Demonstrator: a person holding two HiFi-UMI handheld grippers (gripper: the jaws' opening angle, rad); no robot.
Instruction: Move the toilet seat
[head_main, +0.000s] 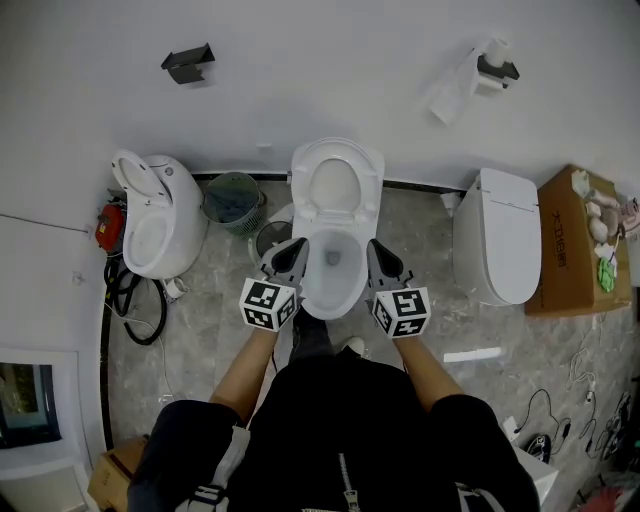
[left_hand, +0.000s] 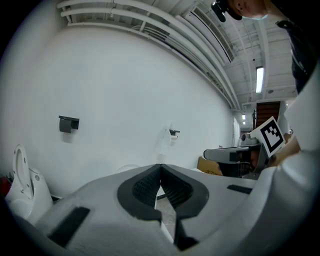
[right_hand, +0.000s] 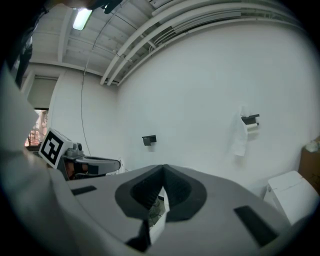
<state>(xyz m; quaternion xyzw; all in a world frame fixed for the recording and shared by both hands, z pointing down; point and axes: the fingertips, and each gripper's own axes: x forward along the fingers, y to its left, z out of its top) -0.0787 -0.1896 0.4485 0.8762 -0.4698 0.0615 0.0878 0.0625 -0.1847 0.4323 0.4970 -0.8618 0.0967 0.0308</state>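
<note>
In the head view a white toilet stands against the wall straight ahead, its seat (head_main: 336, 182) raised upright over the open bowl (head_main: 333, 268). My left gripper (head_main: 291, 254) hangs just left of the bowl's rim and my right gripper (head_main: 377, 257) just right of it. Neither touches the seat. In the left gripper view the jaws (left_hand: 160, 168) are shut with nothing between them. The jaws in the right gripper view (right_hand: 163, 170) are likewise shut and empty. Both point up at the white wall.
A second toilet (head_main: 155, 215) with its lid up stands at the left, beside a green waste basket (head_main: 233, 200). A closed toilet (head_main: 497, 235) and a cardboard box (head_main: 565, 240) stand at the right. A paper roll holder (head_main: 487, 70) hangs on the wall. Cables lie on the floor at right.
</note>
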